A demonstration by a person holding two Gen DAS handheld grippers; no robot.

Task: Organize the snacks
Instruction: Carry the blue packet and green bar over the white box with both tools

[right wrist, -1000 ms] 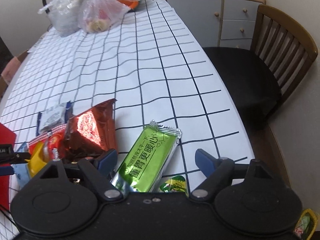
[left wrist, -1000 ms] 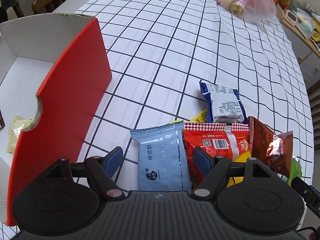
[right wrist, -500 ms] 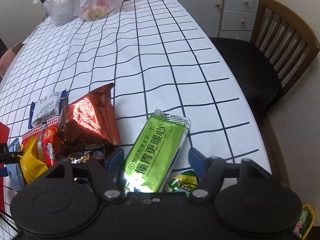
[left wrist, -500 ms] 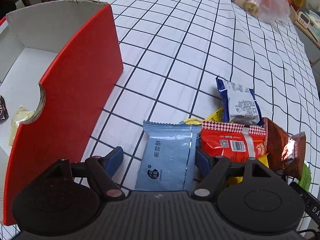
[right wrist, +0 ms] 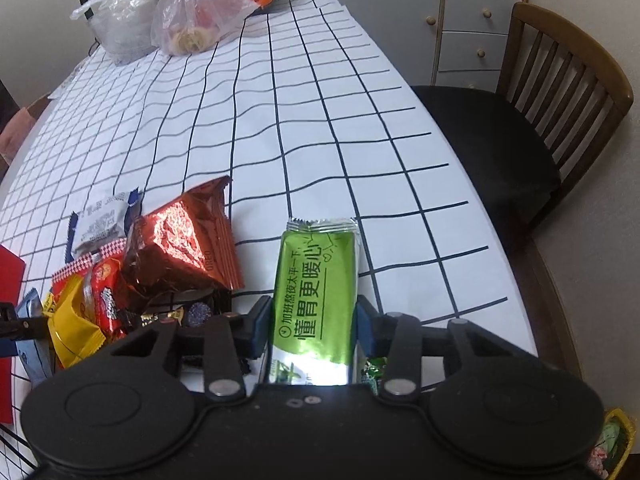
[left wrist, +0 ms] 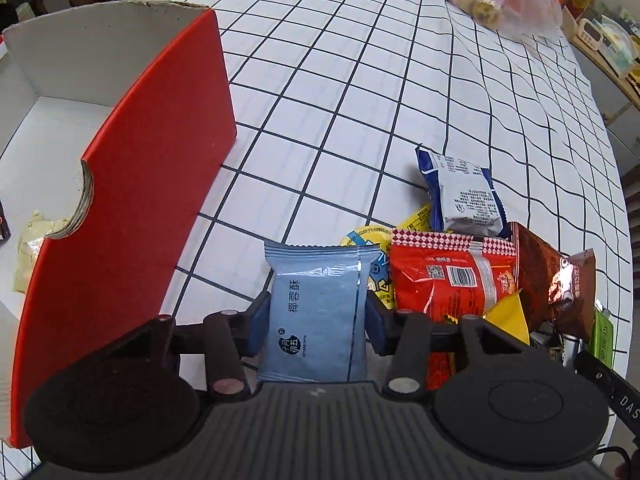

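My left gripper [left wrist: 318, 322] is closing, and its blue pads press both sides of a light blue snack packet [left wrist: 318, 312] lying on the checked tablecloth. Right of that packet lies a pile: a red packet [left wrist: 448, 280], a brown foil bag [left wrist: 556, 280] and a white-and-blue packet [left wrist: 466, 200]. A red-and-white cardboard box [left wrist: 152, 184] stands open at the left. My right gripper [right wrist: 314, 326] is also closing, its pads against a green snack bar [right wrist: 316, 292]. The brown foil bag [right wrist: 184, 240] sits left of the bar.
Plastic bags [right wrist: 192, 12] sit at the table's far end. A wooden chair [right wrist: 532, 120] with a black seat stands by the table's right edge. A grey drawer cabinet [right wrist: 468, 28] is behind it. A pale wrapped snack [left wrist: 34, 248] lies inside the box.
Both grippers have narrowed their jaws onto the packets between them. The green bar now lies straight between the right pads; it was slanted before.
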